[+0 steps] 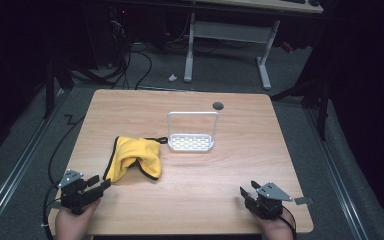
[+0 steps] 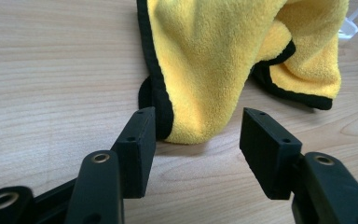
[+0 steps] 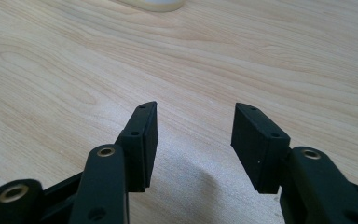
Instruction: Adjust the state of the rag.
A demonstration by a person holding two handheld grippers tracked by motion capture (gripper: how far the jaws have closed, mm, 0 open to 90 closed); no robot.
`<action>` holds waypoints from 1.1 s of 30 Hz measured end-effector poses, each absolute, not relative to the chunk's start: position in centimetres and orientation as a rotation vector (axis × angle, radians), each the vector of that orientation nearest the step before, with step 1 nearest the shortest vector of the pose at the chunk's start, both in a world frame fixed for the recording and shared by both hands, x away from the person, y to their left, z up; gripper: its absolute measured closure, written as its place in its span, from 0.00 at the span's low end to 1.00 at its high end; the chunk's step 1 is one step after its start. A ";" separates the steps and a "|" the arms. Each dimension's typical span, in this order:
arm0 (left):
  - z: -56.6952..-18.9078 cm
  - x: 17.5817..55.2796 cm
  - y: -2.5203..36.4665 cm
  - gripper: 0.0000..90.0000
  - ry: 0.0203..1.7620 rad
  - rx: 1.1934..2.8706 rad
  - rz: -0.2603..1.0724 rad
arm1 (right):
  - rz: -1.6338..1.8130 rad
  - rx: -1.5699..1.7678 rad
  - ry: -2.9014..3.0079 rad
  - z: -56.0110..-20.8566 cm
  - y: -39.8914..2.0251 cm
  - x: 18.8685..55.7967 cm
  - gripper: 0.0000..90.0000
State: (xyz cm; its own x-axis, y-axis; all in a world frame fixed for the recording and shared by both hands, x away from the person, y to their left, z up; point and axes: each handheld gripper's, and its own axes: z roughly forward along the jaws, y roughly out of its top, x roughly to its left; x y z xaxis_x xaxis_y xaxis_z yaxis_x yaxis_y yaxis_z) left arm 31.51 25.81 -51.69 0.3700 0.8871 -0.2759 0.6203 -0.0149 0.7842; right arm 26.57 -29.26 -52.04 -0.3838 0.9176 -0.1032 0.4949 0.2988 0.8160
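Fingers [image 2: 137, 144] of the left gripper [image 2: 198, 135] stand apart, with the near corner of the yellow cloth [image 2: 223, 51] lying just ahead of the gap, its black-trimmed edge right beside the left-hand pad, though nothing is pinched; from above, that left gripper [image 1: 100, 184] sits at the table's [image 1: 190, 200] near left edge, and the cloth [image 1: 132, 156] is crumpled beyond it, next to a white rack [image 1: 192, 132]; the right gripper [image 3: 195, 133] also stands parted, over bare wood, well away from the cloth.

The left hand-held gripper [image 1: 102, 182] sits low at the near left, jaws apart. The right hand-held gripper [image 1: 247, 190] rests near right, jaws wide.
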 end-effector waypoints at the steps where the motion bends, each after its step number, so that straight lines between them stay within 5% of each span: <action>1: -51.6 31.5 25.9 0.51 1.337 1.722 0.371 | 0.957 1.253 1.999 -52.0 -29.3 26.6 0.57; 15: -48.8 32.2 23.7 0.39 1.217 1.701 0.384 | 0.969 1.234 2.010 -52.0 -29.2 26.6 0.57; 33: -45.2 39.5 17.6 0.28 1.171 1.776 0.363 | 0.969 1.213 2.024 -52.0 -29.1 26.6 0.58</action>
State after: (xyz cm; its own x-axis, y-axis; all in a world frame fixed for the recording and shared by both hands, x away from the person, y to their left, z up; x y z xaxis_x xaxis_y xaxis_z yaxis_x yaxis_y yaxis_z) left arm 39.54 17.56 -45.17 0.4982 0.8341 -0.2370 0.5541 -0.0960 0.8269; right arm 26.63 -29.10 -51.96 -0.4163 0.9024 -0.1113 0.4793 0.3219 0.8165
